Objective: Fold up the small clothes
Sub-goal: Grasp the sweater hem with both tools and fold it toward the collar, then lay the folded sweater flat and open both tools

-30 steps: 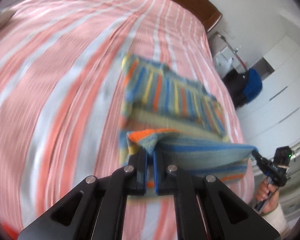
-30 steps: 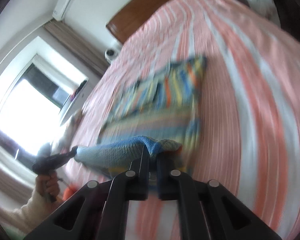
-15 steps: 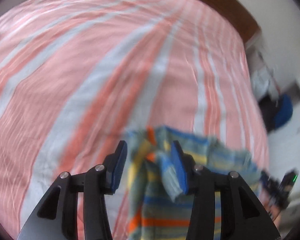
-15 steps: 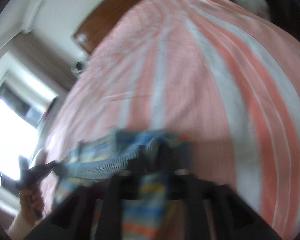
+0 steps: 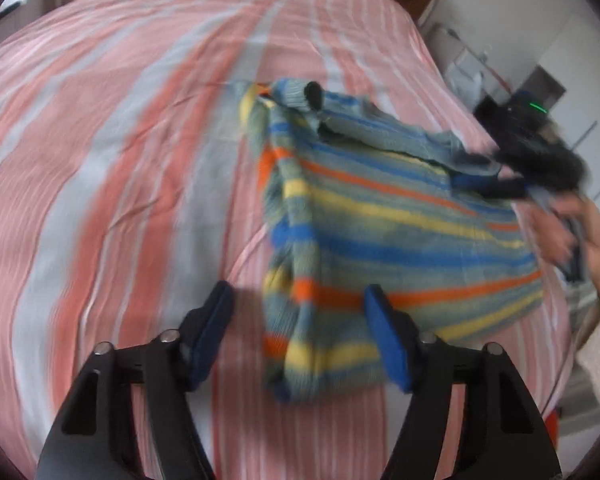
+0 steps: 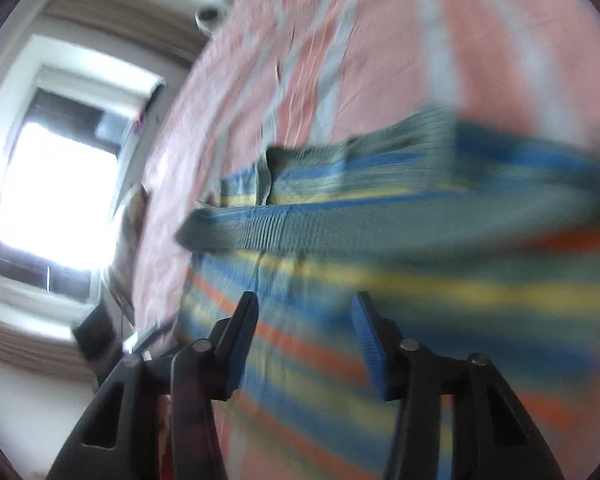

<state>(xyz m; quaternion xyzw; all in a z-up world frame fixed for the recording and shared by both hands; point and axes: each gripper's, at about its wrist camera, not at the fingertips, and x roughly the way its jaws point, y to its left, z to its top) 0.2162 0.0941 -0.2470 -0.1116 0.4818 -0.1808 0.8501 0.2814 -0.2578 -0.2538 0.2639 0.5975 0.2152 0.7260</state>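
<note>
You have just laid one fold over: the striped garment (image 5: 400, 224) lies doubled on the bed (image 5: 120, 140), toward its right edge and clear of the headboard end. Your left tool (image 5: 298, 322) has just been opening and its jaws stand apart, straddling the garment's near left corner without pinching it. Your right tool (image 6: 304, 334) has also just been opening and hovers over the cloth, gripping nothing. Next, I judge, you need fresh holds on one side to fold it across.
</note>
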